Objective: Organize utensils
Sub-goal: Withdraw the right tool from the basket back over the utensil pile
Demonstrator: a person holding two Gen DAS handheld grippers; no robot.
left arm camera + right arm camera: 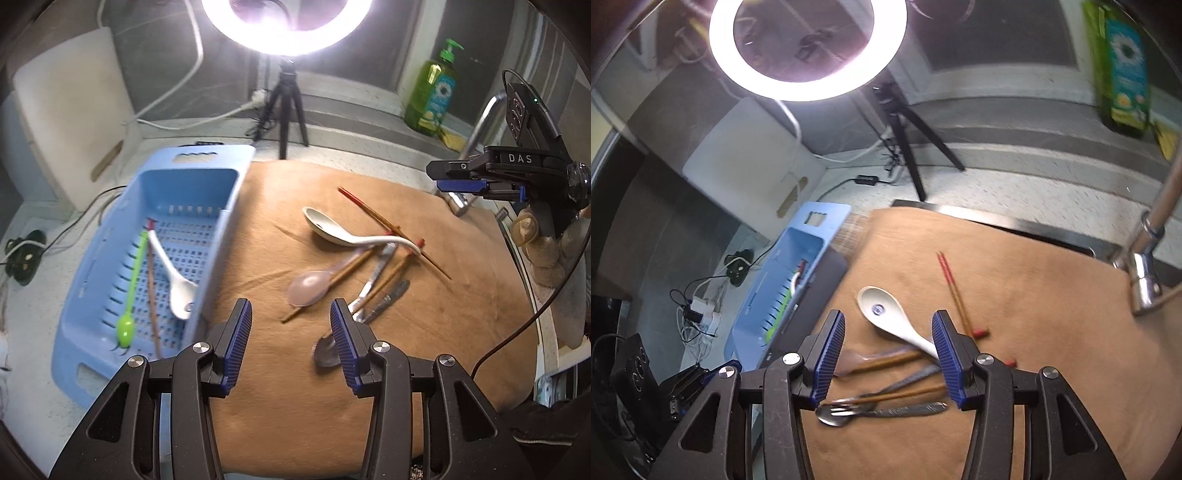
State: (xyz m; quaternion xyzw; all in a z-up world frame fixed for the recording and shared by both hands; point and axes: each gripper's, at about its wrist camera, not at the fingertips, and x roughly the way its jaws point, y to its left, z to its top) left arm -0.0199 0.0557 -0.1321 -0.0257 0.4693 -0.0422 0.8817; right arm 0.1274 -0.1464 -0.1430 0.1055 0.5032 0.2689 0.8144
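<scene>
Both grippers, left gripper and right gripper, are hovering with fingers parted, gripping nothing. Just beyond the right fingers, a white spoon is lying on the brown cloth among chopsticks and metal cutlery. Judgement: ceramic, stiff, slippery, breakable; grasp mid-handle. The blue basket is sitting left of the fingers.

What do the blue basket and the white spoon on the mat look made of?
Basket: moulded plastic, probably; matte pale blue walls with slotted holes. White spoon: likely glazed ceramic, or maybe melamine; thick, glossy, with a small blue mark in its bowl.
</scene>
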